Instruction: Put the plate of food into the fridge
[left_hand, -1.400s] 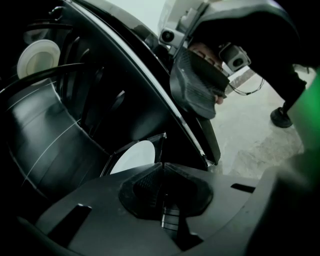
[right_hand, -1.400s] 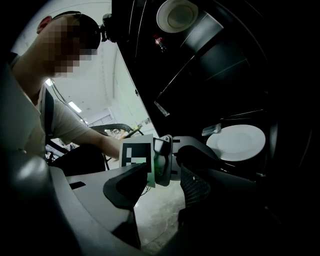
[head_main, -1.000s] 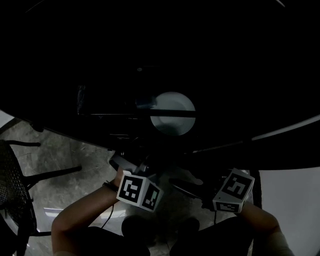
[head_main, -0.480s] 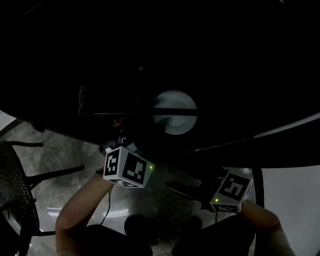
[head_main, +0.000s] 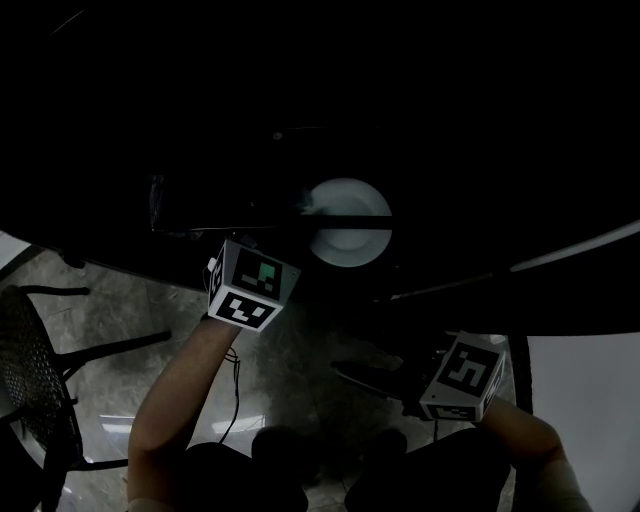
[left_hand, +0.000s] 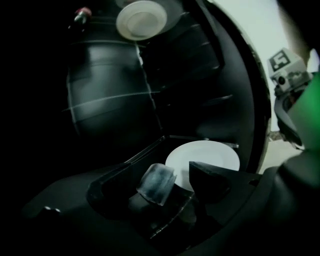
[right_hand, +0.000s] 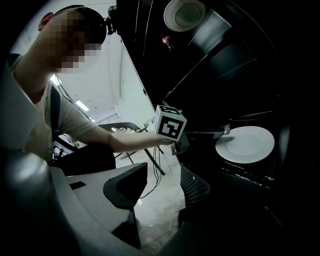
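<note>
- Left gripper has swung from lower centre of the head view up to mid-frame, just left of the plate; right gripper unmoved at lower right
- Left claw released: jaws have just been opening and now stand wide, plate rim shows in the gap past the tips, pads not pressing it
- Right claw spread too, nothing in it
- Plate lies flat on the fridge shelf, centre frame; can't make out any food on it
- Risk: tips are close to the rim, so a sloppy pull-back could hook it and drag the plate off the shelf front
</note>
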